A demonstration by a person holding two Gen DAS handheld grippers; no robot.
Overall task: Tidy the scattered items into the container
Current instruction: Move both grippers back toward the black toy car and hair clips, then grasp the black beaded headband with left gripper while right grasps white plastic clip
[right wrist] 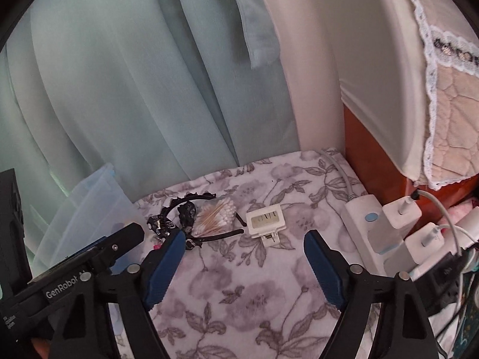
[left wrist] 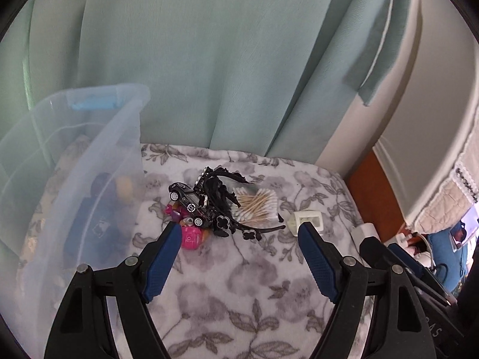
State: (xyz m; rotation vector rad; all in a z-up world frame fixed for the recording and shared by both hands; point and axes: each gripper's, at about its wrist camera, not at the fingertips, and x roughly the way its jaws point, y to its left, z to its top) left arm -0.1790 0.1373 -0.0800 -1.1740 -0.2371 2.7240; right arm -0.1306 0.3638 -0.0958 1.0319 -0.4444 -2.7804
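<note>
A pile of small items lies on the floral blanket (left wrist: 239,269): a black toy car (left wrist: 187,204), a black flower headband (left wrist: 239,227), a bag of cotton swabs (left wrist: 254,206), pink toys (left wrist: 190,237) and a small white box (left wrist: 305,220). The clear plastic container (left wrist: 74,179) stands at the left with dark and yellow items inside. My left gripper (left wrist: 241,232) is open just short of the pile. My right gripper (right wrist: 245,240) is open with nothing between its fingers, just short of the white box (right wrist: 266,220) and the swabs (right wrist: 215,215).
Pale green curtains (left wrist: 209,59) hang behind the blanket. A white power strip (right wrist: 371,227) with plugged-in chargers and cables lies at the right edge of the blanket. An orange-brown wooden panel (left wrist: 371,197) and a white quilted cover (right wrist: 449,89) stand on the right.
</note>
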